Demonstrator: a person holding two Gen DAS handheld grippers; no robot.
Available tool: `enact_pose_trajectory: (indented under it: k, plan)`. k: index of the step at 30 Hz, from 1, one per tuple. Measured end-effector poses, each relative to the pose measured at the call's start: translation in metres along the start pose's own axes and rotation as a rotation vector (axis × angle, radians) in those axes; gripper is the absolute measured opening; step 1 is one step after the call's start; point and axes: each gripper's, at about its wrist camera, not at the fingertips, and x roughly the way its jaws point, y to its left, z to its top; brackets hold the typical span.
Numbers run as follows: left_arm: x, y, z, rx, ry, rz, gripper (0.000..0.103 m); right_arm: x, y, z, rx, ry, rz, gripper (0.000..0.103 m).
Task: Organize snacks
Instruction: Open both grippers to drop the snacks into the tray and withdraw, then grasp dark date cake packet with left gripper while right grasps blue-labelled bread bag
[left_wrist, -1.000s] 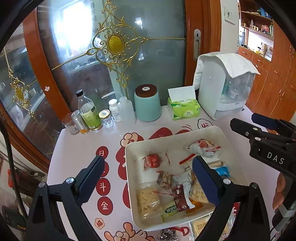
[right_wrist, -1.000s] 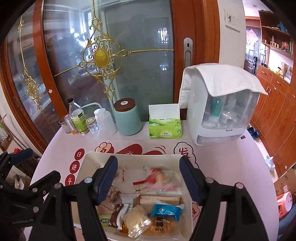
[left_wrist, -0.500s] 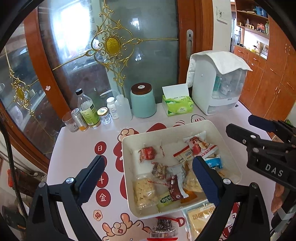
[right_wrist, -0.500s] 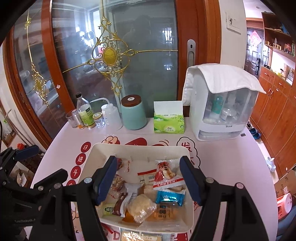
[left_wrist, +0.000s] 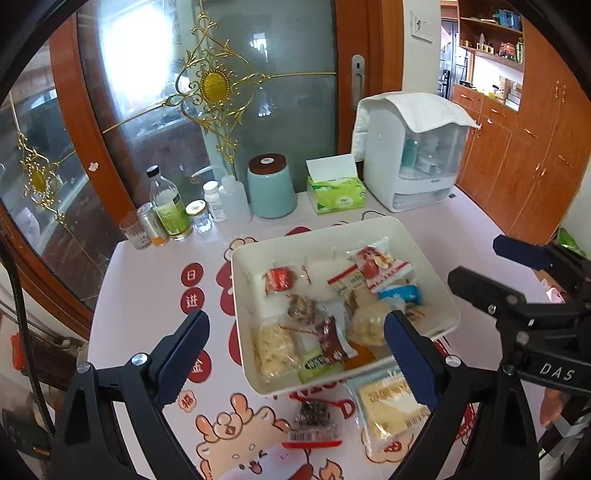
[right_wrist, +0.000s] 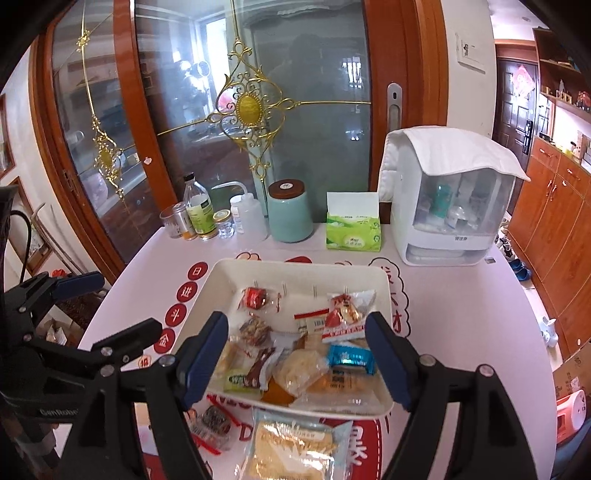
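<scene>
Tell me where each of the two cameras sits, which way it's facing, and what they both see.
Left wrist: on the left hand-held gripper, looking forward and down over the tray; its open fingers show, plus the right hand-held gripper at right.
Right wrist: on the right hand-held gripper, facing the tray head-on; its open fingers show, and the left hand-held gripper at left.
Shared: tray, tissue box, teal jar.

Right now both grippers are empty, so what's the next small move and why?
Probably lower the open right gripper onto the large yellow cracker packet lying on the table just outside the white rectangular tray. That packet and the small dark wrapped snack are not yet in the tray, and the cracker packet sits nearest between its fingers.
</scene>
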Motion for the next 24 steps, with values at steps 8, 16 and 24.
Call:
enact_pose_trajectory:
  k: [8,16,24]
  plan:
    - [-0.005,-0.004,-0.042,0.025,0.029,-0.041,0.098,-0.006,-0.004,-0.042,-0.008,0.052,-0.012,0.089]
    - [0.036,0.005,-0.1,-0.04,0.166,-0.062,0.098,0.027,-0.011,-0.109,0.037,0.172,-0.026,0.096]
    - [0.099,0.014,-0.147,-0.078,0.262,-0.023,0.097,0.087,-0.008,-0.17,0.124,0.304,-0.044,0.1]
